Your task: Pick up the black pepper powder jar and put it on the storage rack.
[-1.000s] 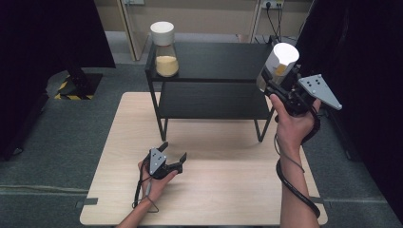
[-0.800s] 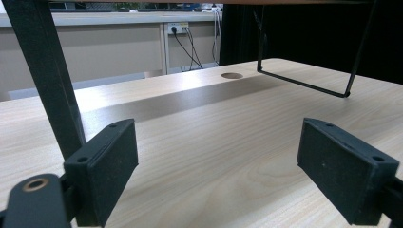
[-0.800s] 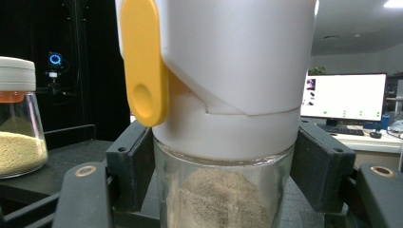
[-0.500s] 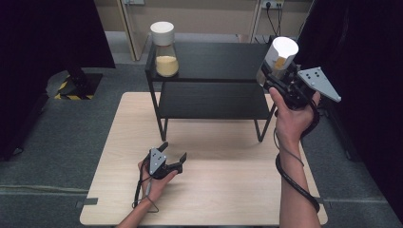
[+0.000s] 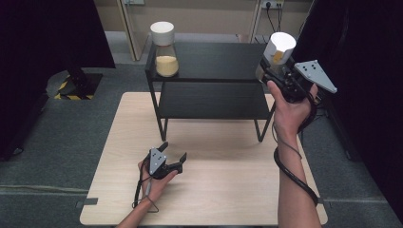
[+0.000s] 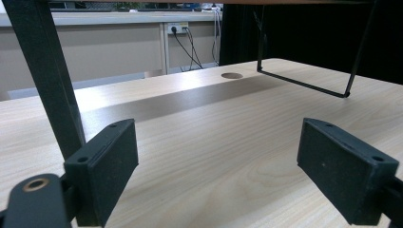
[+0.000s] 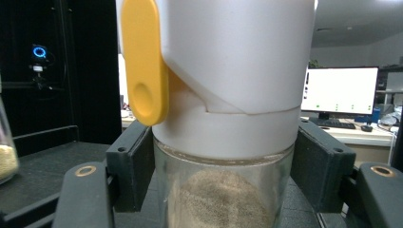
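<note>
1. The right gripper (image 5: 272, 71) clamps a glass jar (image 7: 223, 190) with a white lid (image 5: 280, 46) at the right end of the black shelf's (image 5: 209, 57) top board, its pads (image 7: 130, 164) pressed on the glass just under the lid.
2. A yellow tab (image 7: 144, 61) sits on the lid's side, and a pale grainy filling shows in the jar's lower part.
3. A second jar (image 5: 165, 50), white-lidded and part-filled with yellowish grains, stands upright at the top board's left end, well apart from the held one.
4. The left gripper (image 5: 172, 152) rests low over the wooden table (image 5: 228, 190) near its front edge, jaws spread wide with nothing between them.
5. In the left gripper view, a shelf leg (image 6: 50, 80) rises just beyond its pads (image 6: 111, 166).
</note>
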`<control>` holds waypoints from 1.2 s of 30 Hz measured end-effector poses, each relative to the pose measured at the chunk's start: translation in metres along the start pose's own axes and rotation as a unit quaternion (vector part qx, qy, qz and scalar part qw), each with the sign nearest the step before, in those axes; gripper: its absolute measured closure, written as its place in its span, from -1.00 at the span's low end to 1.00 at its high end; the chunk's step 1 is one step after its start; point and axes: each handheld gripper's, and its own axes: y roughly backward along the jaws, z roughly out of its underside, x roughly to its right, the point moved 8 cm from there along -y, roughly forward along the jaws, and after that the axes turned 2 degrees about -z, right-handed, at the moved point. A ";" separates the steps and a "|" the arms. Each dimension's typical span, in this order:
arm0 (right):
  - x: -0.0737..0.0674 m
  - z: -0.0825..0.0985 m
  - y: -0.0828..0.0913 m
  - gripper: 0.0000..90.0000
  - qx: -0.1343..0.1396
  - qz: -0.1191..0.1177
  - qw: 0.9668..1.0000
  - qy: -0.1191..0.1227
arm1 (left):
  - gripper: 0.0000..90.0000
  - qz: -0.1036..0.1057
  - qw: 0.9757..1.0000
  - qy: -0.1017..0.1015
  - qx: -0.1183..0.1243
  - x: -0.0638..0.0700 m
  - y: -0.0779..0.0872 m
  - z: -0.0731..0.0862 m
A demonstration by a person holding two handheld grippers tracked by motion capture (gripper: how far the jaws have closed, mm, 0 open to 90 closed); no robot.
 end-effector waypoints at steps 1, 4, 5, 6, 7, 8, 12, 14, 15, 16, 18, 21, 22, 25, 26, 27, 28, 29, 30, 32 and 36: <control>0.001 0.000 -0.002 -0.31 -0.001 0.001 1.000 0.000 | -0.71 0.000 1.000 0.000 0.000 0.000 0.000 0.000; 0.001 -0.001 -0.007 -0.31 -0.005 0.006 1.000 0.000 | -0.71 0.001 1.000 0.000 0.000 0.000 0.000 0.000; 0.002 -0.002 -0.009 -0.31 -0.006 0.008 1.000 0.001 | -0.71 0.001 1.000 0.000 -0.001 0.000 0.000 0.000; 0.002 -0.002 -0.010 -0.31 -0.007 0.009 1.000 0.000 | -0.71 0.001 1.000 0.001 -0.001 0.000 0.000 0.000; 0.003 -0.003 -0.012 -0.31 -0.008 0.010 1.000 -0.001 | -0.71 0.001 1.000 0.001 0.000 0.000 0.000 0.000; 0.003 -0.003 -0.014 -0.31 -0.010 0.011 1.000 0.000 | -0.71 0.001 1.000 0.000 0.000 0.000 0.000 0.000; 0.005 -0.006 -0.021 -0.31 -0.015 0.016 1.000 0.000 | -0.71 0.001 1.000 0.000 0.001 0.000 0.000 0.000; 0.006 -0.007 -0.024 -0.31 -0.016 0.018 1.000 -0.005 | -0.71 0.001 1.000 0.001 0.001 0.000 0.000 0.000; 0.007 -0.007 -0.026 -0.31 -0.018 0.019 1.000 -0.006 | -0.71 0.001 1.000 0.000 0.001 0.000 0.000 0.000; 0.007 -0.008 -0.028 -0.31 -0.020 0.021 1.000 -0.004 | -0.71 0.001 1.000 0.000 0.001 0.000 0.000 0.000; 0.008 -0.009 -0.031 -0.31 -0.023 0.024 0.999 -0.005 | -0.71 0.001 1.000 -0.001 0.001 0.000 0.000 0.000; 0.010 -0.011 -0.036 -0.31 -0.027 0.026 0.999 -0.005 | -0.71 0.001 1.000 0.000 0.001 0.000 0.000 0.000; 0.010 -0.011 -0.038 -0.31 -0.029 0.027 0.999 -0.004 | -0.71 0.001 1.000 0.000 0.001 0.000 0.000 0.000; 0.011 -0.012 -0.045 -0.31 -0.035 0.030 0.999 -0.003 | -0.71 0.001 1.000 -0.001 0.001 0.000 0.000 0.000; 0.011 -0.013 -0.047 -0.31 -0.037 0.031 0.999 -0.002 | -0.71 0.001 1.000 -0.001 0.001 0.000 0.000 0.000; 0.011 -0.013 -0.048 -0.31 -0.038 0.032 0.999 -0.002 | -0.71 0.001 1.000 -0.001 0.001 0.000 0.000 0.000; 0.011 -0.013 -0.050 -0.32 -0.039 0.033 0.999 -0.002 | -0.71 0.001 1.000 0.000 0.001 0.000 0.000 0.000; 0.011 -0.013 -0.052 -0.32 -0.040 0.034 0.999 -0.002 | -0.71 0.001 1.000 0.001 0.001 0.000 0.000 0.000; 0.011 -0.013 -0.053 -0.32 -0.044 0.034 0.998 0.001 | -0.71 0.001 1.000 0.001 0.001 0.000 0.000 0.000; 0.011 -0.012 -0.057 -0.31 -0.049 0.036 0.998 0.003 | -0.71 0.001 1.000 0.001 0.001 0.000 0.000 0.000; 0.011 -0.010 -0.061 -0.32 -0.055 0.038 0.998 0.003 | -0.71 0.001 1.000 0.001 0.001 0.000 0.000 0.000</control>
